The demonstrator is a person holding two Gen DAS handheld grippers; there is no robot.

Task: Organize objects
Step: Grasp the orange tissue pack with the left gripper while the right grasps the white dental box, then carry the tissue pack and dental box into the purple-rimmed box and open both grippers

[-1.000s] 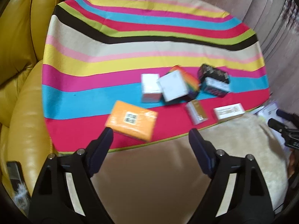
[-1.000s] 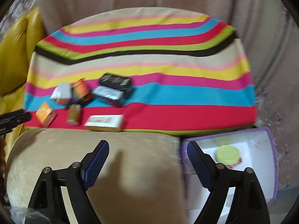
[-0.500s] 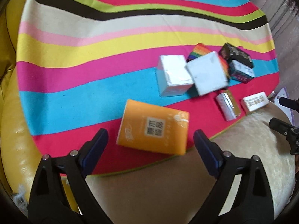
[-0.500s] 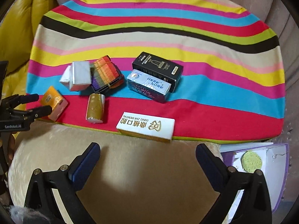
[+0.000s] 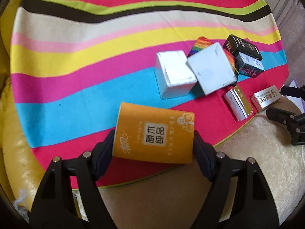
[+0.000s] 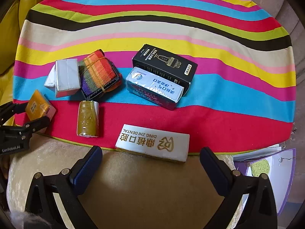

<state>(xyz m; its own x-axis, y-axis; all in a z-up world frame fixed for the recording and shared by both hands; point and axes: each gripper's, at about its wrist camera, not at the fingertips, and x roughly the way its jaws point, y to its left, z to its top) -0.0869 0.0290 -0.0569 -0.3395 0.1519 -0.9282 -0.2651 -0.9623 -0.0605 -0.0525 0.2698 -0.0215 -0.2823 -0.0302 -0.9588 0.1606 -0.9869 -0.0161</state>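
Note:
My left gripper has its jaws around an orange tissue pack at the near edge of the striped cloth, both fingers touching its sides. The pack also shows in the right wrist view, between the left gripper's fingers. My right gripper is open and empty, just short of a white dental box. Beyond lie a gold-and-silver pack, two white boxes, a rainbow-striped item, a blue-white box and a black box.
A cream plush cushion lies under both grippers. A yellow leather sofa is at the left. A purple-rimmed bin with a green round sponge sits at the right, below the cloth's edge.
My left gripper moved forward and closed around the orange tissue pack. My right gripper moved closer to the cloth, toward the white dental box, still open.

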